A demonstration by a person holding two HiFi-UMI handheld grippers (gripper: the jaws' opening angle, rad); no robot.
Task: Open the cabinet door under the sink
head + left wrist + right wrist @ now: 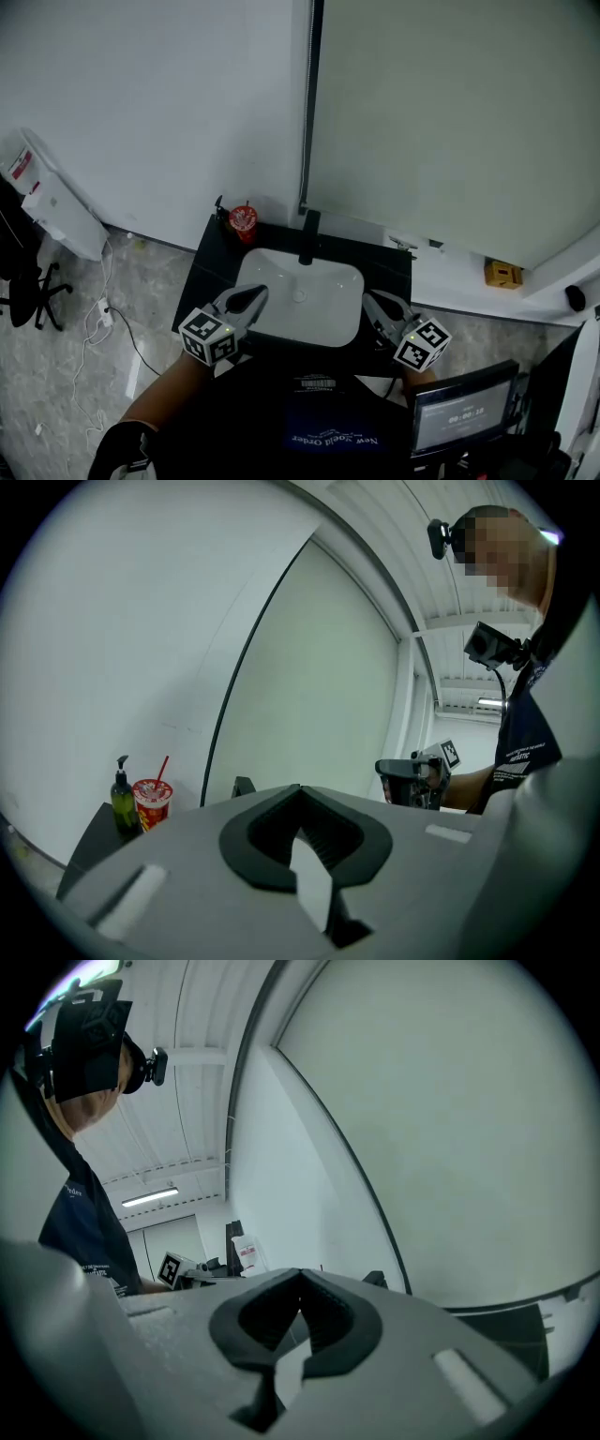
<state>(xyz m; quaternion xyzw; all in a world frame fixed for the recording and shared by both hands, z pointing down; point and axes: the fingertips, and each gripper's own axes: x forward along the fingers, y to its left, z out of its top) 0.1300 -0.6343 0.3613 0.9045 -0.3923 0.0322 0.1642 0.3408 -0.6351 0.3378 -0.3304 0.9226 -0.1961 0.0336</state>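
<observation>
Holding left tongs [255, 294] closed, empty, over near-left rim of sink [323, 314]; right tongs [373, 302] closed, empty, at near-right rim. No sight of cabinet door: judged below sink front. To do well: drop low, open one pair, find door edge before pulling. Behind sink: faucet [307, 239], red cup [243, 220].

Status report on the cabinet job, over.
Left tool and right tool shut, empty, flanking the sink. Cabinet door hidden below. No obstruction seen.
</observation>
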